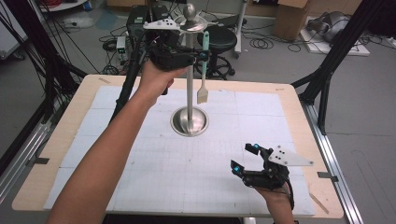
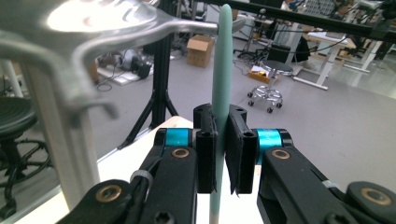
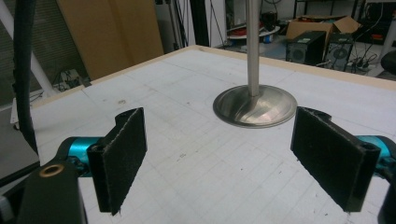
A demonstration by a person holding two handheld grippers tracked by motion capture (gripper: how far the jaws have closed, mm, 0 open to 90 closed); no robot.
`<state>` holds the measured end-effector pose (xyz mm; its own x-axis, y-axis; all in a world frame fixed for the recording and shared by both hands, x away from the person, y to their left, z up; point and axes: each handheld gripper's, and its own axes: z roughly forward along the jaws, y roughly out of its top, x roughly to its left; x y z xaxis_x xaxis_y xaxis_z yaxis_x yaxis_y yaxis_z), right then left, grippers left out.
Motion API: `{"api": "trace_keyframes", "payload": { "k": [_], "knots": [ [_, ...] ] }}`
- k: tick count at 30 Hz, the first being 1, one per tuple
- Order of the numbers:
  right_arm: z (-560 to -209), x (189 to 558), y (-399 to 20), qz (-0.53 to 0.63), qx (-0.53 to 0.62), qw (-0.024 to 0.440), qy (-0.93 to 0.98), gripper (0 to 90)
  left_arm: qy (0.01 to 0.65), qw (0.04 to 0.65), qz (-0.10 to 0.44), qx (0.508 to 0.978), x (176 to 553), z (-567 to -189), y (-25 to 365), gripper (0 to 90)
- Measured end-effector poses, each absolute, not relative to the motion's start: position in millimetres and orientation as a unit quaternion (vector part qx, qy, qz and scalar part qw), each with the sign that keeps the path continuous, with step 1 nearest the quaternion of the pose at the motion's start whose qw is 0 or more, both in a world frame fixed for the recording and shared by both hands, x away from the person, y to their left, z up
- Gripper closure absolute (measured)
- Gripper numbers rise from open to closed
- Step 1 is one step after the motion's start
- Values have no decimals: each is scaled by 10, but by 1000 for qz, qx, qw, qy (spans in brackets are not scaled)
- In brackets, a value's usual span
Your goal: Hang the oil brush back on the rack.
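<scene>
The left hand-held gripper (image 1: 201, 55), raised high at the far side of the bench (image 1: 65, 135), is clamped on the pale green handle of a brush (image 1: 204, 70), which hangs bristles down beside the tall metal stand (image 1: 189, 93). The handle top sits level with one of the stand's upper hooks (image 2: 187, 25) — whether hooked on is unclear. The right hand-held gripper (image 1: 243, 158) rests low at the near right, jaws wide apart and empty. Judging by this, hanging or unhooking is midway.
</scene>
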<state>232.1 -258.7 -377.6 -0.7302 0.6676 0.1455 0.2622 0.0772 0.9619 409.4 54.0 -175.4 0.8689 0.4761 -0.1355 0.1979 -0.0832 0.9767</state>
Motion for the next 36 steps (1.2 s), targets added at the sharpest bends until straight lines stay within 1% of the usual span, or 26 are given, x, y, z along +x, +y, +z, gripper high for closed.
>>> {"api": "trace_keyframes", "payload": {
  "k": [2, 6, 10, 11, 12, 15, 16, 17, 18, 19, 22, 23, 24, 25, 27, 29, 30, 32, 34, 35, 36],
  "knots": [
    [-3779, 2320, -2593, 595, 327, 169, 714, 174, 223, 637, 112, 730, 4076, -1766, 534, 822],
    [-3779, 2315, -2601, 600, 326, 168, 711, 174, 230, 644, 109, 722, 4076, -1825, 559, 814],
    [-3766, 2304, -2603, 602, 325, 170, 709, 174, 238, 645, 112, 718, 4077, -1846, 612, 780],
    [-3767, 2300, -2603, 602, 326, 169, 709, 174, 238, 645, 112, 718, 4077, -1846, 612, 741],
    [-3768, 2299, -2604, 602, 325, 170, 709, 174, 242, 643, 115, 717, 4066, -1865, 644, 677],
    [-3773, 2294, -2603, 600, 328, 167, 710, 174, 244, 644, 121, 715, 4040, -1890, 687, 577],
    [-3773, 2294, -2603, 600, 328, 167, 710, 174, 245, 649, 122, 710, 4021, -1904, 714, 557],
    [-3774, 2295, -2602, 600, 328, 168, 710, 174, 244, 655, 124, 704, 3999, -1917, 747, 557],
    [-3776, 2295, -2602, 599, 329, 169, 710, 174, 244, 659, 128, 700, 3974, -1930, 780, 522],
    [-3776, 2295, -2602, 599, 329, 169, 710, 174, 242, 662, 130, 697, 3950, -1944, 814, 522],
    [-3776, 2292, -2600, 600, 332, 170, 708, 174, 231, 668, 138, 694, 3848, -2000, 933, 469],
    [-3776, 2292, -2600, 600, 332, 170, 708, 174, 226, 671, 139, 692, 3806, -2030, 976, 469],
    [-3780, 2292, -2597, 599, 335, 171, 707, 174, 221, 674, 143, 690, 3762, -2064, 1024, 412],
    [-3780, 2292, -2597, 599, 335, 171, 707, 174, 218, 676, 147, 688, 3718, -2102, 1075, 412],
    [-3796, 2295, -2596, 598, 340, 174, 705, 174, 211, 676, 155, 689, 3598, -2225, 1243, 368],
    [-3801, 2293, -2594, 594, 343, 177, 706, 174, 211, 672, 159, 692, 3560, -2265, 1300, 358],
    [-3811, 2292, -2596, 585, 349, 186, 708, 174, 216, 672, 159, 691, 3494, -2349, 1422, 352],
    [-3814, 2280, -2601, 580, 357, 194, 706, 174, 214, 674, 158, 689, 3465, -2395, 1480, 289],
    [-3811, 2268, -2615, 574, 362, 203, 706, 174, 218, 672, 163, 689, 3397, -2485, 1582, 250],
    [-3811, 2268, -2615, 574, 362, 203, 706, 174, 219, 669, 164, 691, 3366, -2531, 1634, 250],
    [-3812, 2262, -2625, 570, 364, 209, 706, 174, 224, 668, 164, 690, 3330, -2578, 1684, 225]
  ]
}}
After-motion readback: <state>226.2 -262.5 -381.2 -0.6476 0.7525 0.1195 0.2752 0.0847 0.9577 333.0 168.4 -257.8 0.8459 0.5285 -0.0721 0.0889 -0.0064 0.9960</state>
